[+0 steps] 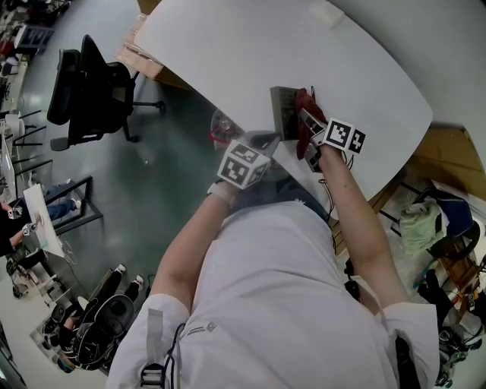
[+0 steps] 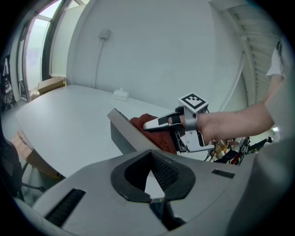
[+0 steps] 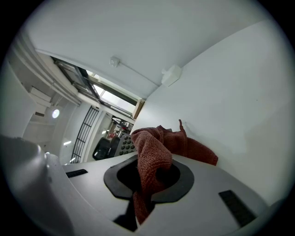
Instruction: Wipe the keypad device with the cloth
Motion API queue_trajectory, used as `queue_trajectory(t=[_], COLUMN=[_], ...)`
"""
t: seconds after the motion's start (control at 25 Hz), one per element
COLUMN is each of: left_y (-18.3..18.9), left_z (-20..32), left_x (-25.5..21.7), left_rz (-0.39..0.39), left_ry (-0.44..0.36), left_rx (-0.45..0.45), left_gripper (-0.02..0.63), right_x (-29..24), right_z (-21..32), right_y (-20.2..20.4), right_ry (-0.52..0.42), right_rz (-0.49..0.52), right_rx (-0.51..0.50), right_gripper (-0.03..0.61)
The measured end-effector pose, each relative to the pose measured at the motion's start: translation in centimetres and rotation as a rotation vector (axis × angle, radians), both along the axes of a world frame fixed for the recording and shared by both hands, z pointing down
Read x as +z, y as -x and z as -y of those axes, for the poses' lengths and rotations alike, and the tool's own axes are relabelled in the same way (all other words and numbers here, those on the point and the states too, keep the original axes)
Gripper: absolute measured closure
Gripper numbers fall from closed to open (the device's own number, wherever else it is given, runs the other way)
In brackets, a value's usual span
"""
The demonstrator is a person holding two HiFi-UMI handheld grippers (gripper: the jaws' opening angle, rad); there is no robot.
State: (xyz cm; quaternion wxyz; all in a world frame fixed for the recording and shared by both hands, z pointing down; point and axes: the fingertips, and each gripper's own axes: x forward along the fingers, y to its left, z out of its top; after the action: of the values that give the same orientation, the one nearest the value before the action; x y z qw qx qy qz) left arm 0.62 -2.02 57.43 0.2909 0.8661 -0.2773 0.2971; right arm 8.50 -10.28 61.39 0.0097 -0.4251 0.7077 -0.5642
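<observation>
The grey keypad device (image 1: 284,111) stands tilted near the front edge of the white table (image 1: 228,45). My left gripper (image 1: 267,141) reaches to the device's near edge, and in the left gripper view the device (image 2: 123,133) runs straight into the nearly closed jaws (image 2: 151,184). My right gripper (image 1: 307,125) is shut on a dark red cloth (image 1: 304,121) and presses it against the device's face. The right gripper view shows the cloth (image 3: 154,156) bunched between the jaws (image 3: 147,184), with dark keys (image 3: 124,145) just left of it. The cloth hides much of the keypad.
A small white box (image 1: 326,14) lies at the table's far side, also seen as the white box (image 2: 120,94). A black office chair (image 1: 91,91) and cardboard (image 1: 140,57) stand left of the table. Cluttered shelves (image 1: 440,228) sit at the right.
</observation>
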Motion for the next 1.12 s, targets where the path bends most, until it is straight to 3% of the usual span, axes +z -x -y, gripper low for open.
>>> queue_trajectory(t=[0.76,0.88,1.12], left_y=[0.0,-0.2,-0.5], left_z=[0.0,-0.2,-0.3], left_x=[0.1,-0.1,-0.1], left_rz=[-0.012,-0.005,-0.007], left_ry=[0.002,-0.004,-0.003], left_rx=[-0.008,-0.001,-0.003], left_gripper=[0.603,0.603,0.603], right_x=[3.1,1.5,-2.7], right_z=[-0.2,0.1,1.4], right_y=[-3.5,-3.0,0.1], right_ry=[0.085,0.050,-0.023], right_rz=[-0.067,-0.101,-0.027], right_rx=[0.068,0.030,-0.020], right_gripper=[0.523,0.523,0.523])
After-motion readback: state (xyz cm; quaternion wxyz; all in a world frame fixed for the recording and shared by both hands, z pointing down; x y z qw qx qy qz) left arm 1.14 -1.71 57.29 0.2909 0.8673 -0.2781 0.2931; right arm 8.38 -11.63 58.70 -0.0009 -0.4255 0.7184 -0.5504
